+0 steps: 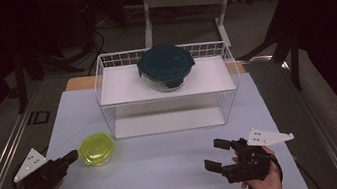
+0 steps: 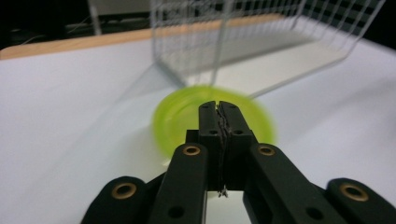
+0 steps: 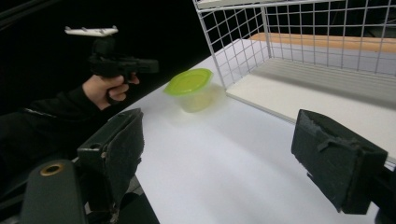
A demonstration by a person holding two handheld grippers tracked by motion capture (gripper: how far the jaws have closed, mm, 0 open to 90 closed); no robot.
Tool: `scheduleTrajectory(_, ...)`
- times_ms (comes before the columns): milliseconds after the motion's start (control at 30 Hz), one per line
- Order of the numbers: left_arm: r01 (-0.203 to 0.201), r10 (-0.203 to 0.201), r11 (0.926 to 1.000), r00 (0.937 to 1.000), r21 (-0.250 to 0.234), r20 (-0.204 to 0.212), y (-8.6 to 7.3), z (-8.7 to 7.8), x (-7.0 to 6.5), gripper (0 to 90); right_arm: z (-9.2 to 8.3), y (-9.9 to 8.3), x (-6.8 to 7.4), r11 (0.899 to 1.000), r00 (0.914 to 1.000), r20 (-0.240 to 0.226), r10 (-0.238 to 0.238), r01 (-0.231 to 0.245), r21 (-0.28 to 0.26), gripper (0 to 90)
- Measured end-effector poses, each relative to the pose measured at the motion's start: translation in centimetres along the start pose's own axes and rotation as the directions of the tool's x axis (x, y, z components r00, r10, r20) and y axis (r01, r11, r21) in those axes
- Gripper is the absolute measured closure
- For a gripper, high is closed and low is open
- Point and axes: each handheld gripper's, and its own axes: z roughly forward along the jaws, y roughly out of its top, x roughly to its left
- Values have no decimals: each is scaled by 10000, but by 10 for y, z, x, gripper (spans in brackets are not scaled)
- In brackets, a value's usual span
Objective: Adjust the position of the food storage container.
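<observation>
Green tub [image 1: 96, 149] is found just ahead of left gripper [image 1: 71, 156], jaws together w/ nothing held; right gripper [image 1: 216, 154], jaws apart, is farther off.

A white wire-mesh shelf rack [image 1: 105, 91] stands on the white table [image 1: 168, 170]; a dark-lidded round glass container [image 1: 166, 67] sits on its upper shelf.

A lime-green tub [image 1: 96, 149], a white wire rack [image 1: 105, 91], a dark teal-lidded bowl [image 1: 166, 63].
</observation>
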Motion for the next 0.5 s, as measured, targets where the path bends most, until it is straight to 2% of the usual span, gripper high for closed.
scheduleTrajectory(100, -299, 314, 9988, 9987, 386, -389, -9, 4, 9, 894, 0, 0, 0, 10000, 10000, -3, 0, 0, -10, 164)
scheduleTrajectory(233, -312, 364, 9973, 9963, 661, -784, -17, 15, 20, 895, 1, 0, -2, 10000, 9999, -82, 90, -91, -32, 165)
scheduleTrajectory(467, 246, -178, 9960, 9967, 859, -794, -21, 32, 34, 895, 2, -1, -2, 9999, 9998, -151, 99, -99, 36, 165)
scheduleTrajectory(500, 204, -158, 9962, 9984, 844, -549, -22, 34, 35, 895, 2, -1, -3, 9999, 9999, -132, 108, -107, 30, 166)
